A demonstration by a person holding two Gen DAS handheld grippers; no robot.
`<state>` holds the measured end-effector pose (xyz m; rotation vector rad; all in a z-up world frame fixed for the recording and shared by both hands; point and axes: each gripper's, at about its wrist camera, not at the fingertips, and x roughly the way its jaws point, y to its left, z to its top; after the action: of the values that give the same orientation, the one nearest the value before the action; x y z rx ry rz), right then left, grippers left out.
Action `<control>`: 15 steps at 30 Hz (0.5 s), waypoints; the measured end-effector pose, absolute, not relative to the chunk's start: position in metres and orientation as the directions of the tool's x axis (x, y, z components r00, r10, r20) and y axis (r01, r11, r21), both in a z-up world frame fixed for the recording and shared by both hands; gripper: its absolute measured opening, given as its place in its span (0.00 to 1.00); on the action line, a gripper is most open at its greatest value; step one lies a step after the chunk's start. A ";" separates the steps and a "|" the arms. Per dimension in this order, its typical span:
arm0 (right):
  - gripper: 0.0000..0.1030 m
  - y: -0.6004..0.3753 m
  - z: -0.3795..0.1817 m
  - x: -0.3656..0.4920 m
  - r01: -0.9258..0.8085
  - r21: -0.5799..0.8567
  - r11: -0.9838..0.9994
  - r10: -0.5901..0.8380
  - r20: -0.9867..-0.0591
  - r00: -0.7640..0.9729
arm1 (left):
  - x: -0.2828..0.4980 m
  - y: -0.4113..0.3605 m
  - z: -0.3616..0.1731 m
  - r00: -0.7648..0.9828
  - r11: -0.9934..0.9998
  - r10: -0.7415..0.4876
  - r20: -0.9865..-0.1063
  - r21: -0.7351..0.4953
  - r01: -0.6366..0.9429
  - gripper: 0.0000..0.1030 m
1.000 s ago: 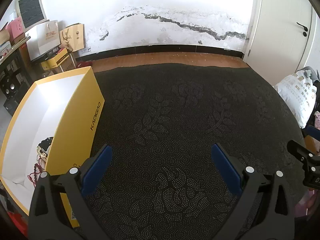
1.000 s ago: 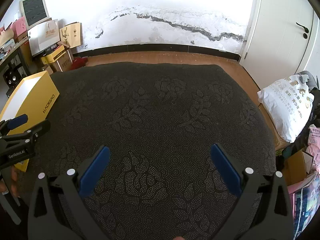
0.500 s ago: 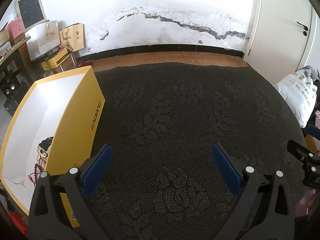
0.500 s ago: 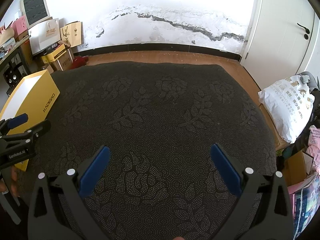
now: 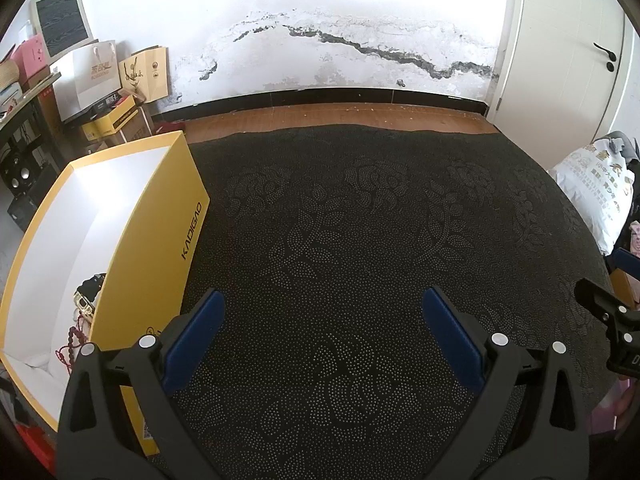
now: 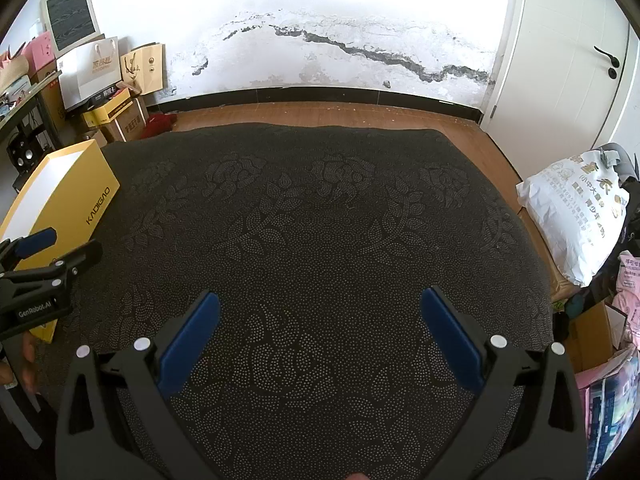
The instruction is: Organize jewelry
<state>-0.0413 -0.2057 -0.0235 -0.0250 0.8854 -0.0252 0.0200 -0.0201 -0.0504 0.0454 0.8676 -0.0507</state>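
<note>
Nothing moved; jewelry only in left view

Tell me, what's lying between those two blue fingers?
Nothing but bare dark cloth between the left gripper fingers, seen in the left wrist view.

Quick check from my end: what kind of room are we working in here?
Most likely a lived-in home room that doubles as storage. A dark floral-patterned cloth covers the work surface, the white wall behind is cracked and peeling, and paper gift bags and boxes are stacked in the left corner beside a white door.
</note>
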 end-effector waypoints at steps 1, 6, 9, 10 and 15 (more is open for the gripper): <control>0.95 -0.205 -0.024 -0.041 0.011 -0.032 0.999 -0.032 -0.774 0.632 | 0.020 -0.020 -0.050 0.646 0.998 -0.026 -0.763 0.019 0.063 0.94; 0.95 -0.205 -0.023 -0.041 0.012 -0.031 0.999 -0.031 -0.773 0.634 | 0.020 -0.020 -0.050 0.645 0.998 -0.026 -0.763 0.019 0.062 0.94; 0.95 -0.206 -0.024 -0.041 0.012 -0.030 0.999 -0.031 -0.773 0.634 | 0.021 -0.020 -0.051 0.644 0.998 -0.025 -0.764 0.019 0.061 0.94; 0.95 -0.206 -0.024 -0.041 0.012 -0.031 0.999 -0.032 -0.773 0.634 | 0.021 -0.020 -0.052 0.643 0.998 -0.025 -0.765 0.019 0.061 0.94; 0.95 -0.206 -0.024 -0.042 0.012 -0.032 0.999 -0.033 -0.772 0.635 | 0.023 -0.021 -0.053 0.631 0.998 -0.025 -0.775 0.015 0.058 0.94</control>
<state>-0.0418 -0.2056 -0.0236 -0.0246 0.8822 -0.0256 0.0226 -0.0206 -0.0534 0.0398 0.8861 -0.0480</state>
